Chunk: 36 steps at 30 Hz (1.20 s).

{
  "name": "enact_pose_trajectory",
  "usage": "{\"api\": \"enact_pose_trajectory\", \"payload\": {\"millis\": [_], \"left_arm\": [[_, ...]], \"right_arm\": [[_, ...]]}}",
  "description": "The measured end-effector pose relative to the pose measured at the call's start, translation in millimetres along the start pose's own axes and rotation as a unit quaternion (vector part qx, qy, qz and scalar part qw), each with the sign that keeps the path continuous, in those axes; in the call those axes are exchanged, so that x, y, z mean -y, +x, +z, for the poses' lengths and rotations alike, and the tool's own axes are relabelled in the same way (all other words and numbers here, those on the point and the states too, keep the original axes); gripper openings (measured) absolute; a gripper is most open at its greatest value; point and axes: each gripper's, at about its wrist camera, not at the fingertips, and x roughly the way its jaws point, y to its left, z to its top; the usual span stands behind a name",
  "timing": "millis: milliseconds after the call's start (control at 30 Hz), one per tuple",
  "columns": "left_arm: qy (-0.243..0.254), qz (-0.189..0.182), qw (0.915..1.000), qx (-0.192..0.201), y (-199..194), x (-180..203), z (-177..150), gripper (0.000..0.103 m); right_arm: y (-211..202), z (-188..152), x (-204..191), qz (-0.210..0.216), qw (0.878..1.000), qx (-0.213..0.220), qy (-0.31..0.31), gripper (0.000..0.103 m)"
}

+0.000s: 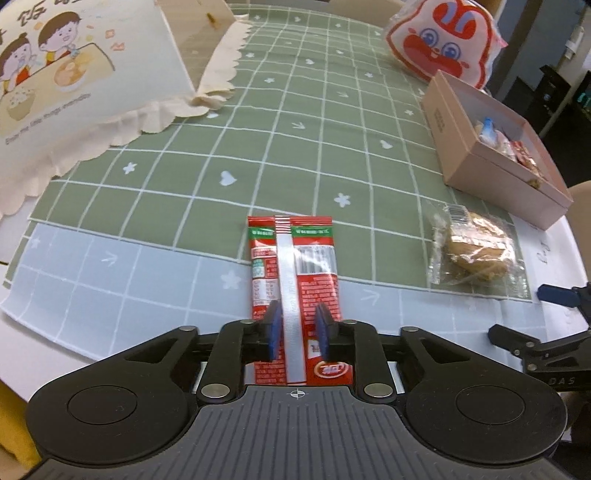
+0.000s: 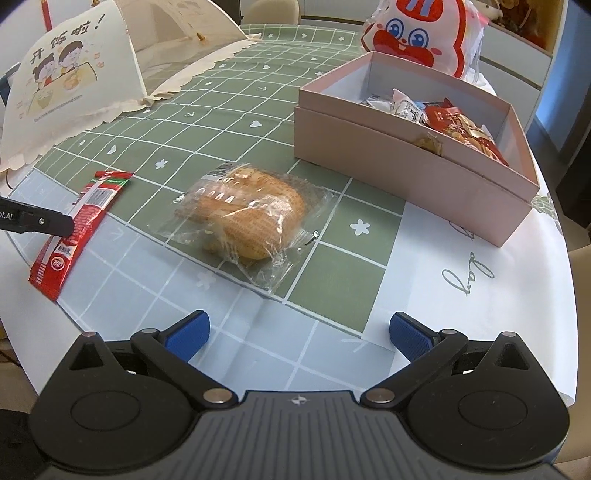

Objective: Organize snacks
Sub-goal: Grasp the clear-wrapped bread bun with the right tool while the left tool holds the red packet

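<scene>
Left gripper (image 1: pixel 297 330) is tilted down over the near end of a red snack packet (image 1: pixel 295 291) that lies flat on the checked tablecloth (image 1: pixel 207 184), long axis running away from the camera, silver seam strip facing up. The 2 blue pads (image 1: pixel 272 328) stand at a narrow gap, 1 on each side of the seam strip, over the packet's face; whether they press on the strip or only flank it cannot be told from this view. In the right wrist view the same packet (image 2: pixel 79 225) sits at the left edge, with 1 black finger of the left gripper across its middle. Right gripper (image 2: pixel 298 334) has its jaws spread wide with nothing between them, above the pale blue part of the cloth. Just ahead of it lies a bread bun in clear wrap (image 2: pixel 245 218), flat on the cloth, apart from both grippers. Beyond the bun, a pink open box (image 2: pixel 413 166) rests on the table, already holding several wrapped snacks (image 2: pixel 454 125) toward its far right side. Behind the box leans a red and white cartoon bag (image 2: pixel 417 33). A cream fabric food cover (image 2: pixel 70 81) with a cartoon print stands at far left.
</scene>
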Motion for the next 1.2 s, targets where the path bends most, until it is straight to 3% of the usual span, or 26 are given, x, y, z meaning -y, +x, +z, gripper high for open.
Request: {"api": "enact_pose_trajectory", "payload": {"millis": [233, 333, 500, 733, 767, 900, 1200], "left_arm": [[0.034, -0.021, 0.9992, 0.001, 6, 20, 1, 0.067], [0.058, -0.020, 0.9981, 0.000, 9, 29, -1, 0.077], [0.066, -0.012, 0.9977, 0.009, 8, 32, -6, 0.077], [0.013, -0.014, 0.9994, 0.027, -8, 2, -11, 0.072], [0.005, -0.013, 0.9994, 0.033, -10, -2, -11, 0.072], [-0.015, -0.018, 0.9993, 0.029, -5, -11, -6, 0.072], [0.028, 0.011, 0.9995, 0.007, 20, 9, 7, 0.073]], "right_arm": [[0, 2, 0, 0.000, 1.000, -0.004, 0.000, 0.103], [1, 7, -1, 0.005, 1.000, -0.017, -0.007, 0.101], [3, 25, -3, -0.001, 1.000, 0.010, -0.018, 0.098], [25, 64, -12, 0.040, 0.998, 0.031, -0.031, 0.096], [31, 68, -15, 0.040, 0.998, 0.027, -0.032, 0.093], [37, 74, -22, 0.047, 0.998, 0.018, -0.048, 0.058], [4, 56, -17, 0.067, 0.997, 0.006, -0.040, 0.056]]}}
